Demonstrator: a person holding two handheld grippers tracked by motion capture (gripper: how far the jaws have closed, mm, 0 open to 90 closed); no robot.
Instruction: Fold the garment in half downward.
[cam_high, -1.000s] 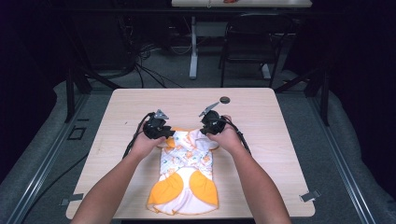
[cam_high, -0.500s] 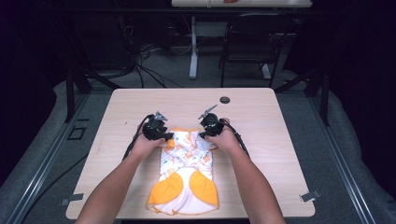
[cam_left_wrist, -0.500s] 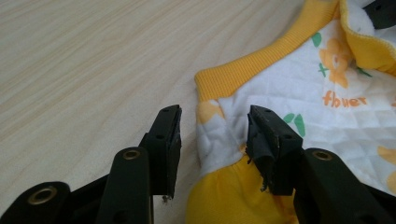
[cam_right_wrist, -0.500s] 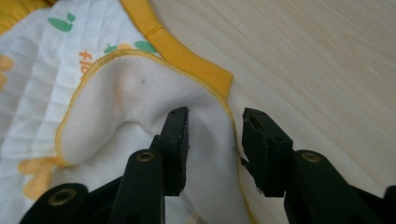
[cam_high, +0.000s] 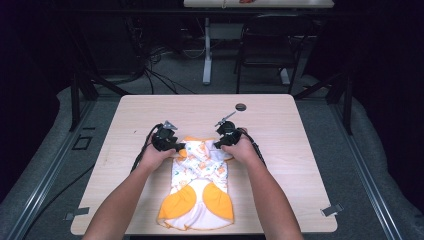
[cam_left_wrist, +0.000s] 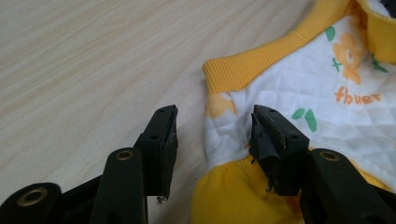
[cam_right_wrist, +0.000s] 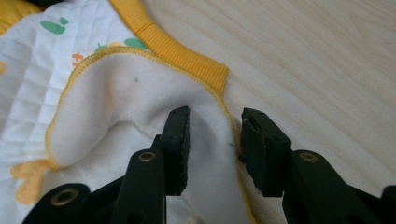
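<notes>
A small quilted white garment (cam_high: 200, 185) with orange trim and orange patches lies flat on the wooden table (cam_high: 280, 130), its top end folded in. My left gripper (cam_high: 179, 148) rests at its top left corner. In the left gripper view the left gripper (cam_left_wrist: 212, 128) has just been opening, and the garment's ribbed edge (cam_left_wrist: 317, 88) lies slack between the jaws. My right gripper (cam_high: 216, 145) sits at the top right corner. Its jaws (cam_right_wrist: 215, 130) have just eased in a little but stand apart around the fleecy folded flap (cam_right_wrist: 116, 93) without pinching it.
A small dark round object (cam_high: 241, 106) lies on the table beyond the right gripper. Bare wood surrounds the garment on all sides. A chair (cam_high: 265, 50) and a table leg stand on the floor past the far edge.
Both hands have stayed almost in place at the garment's top end. The right hand has crept slightly toward the middle, and the folded-in cloth lies a little flatter there.
</notes>
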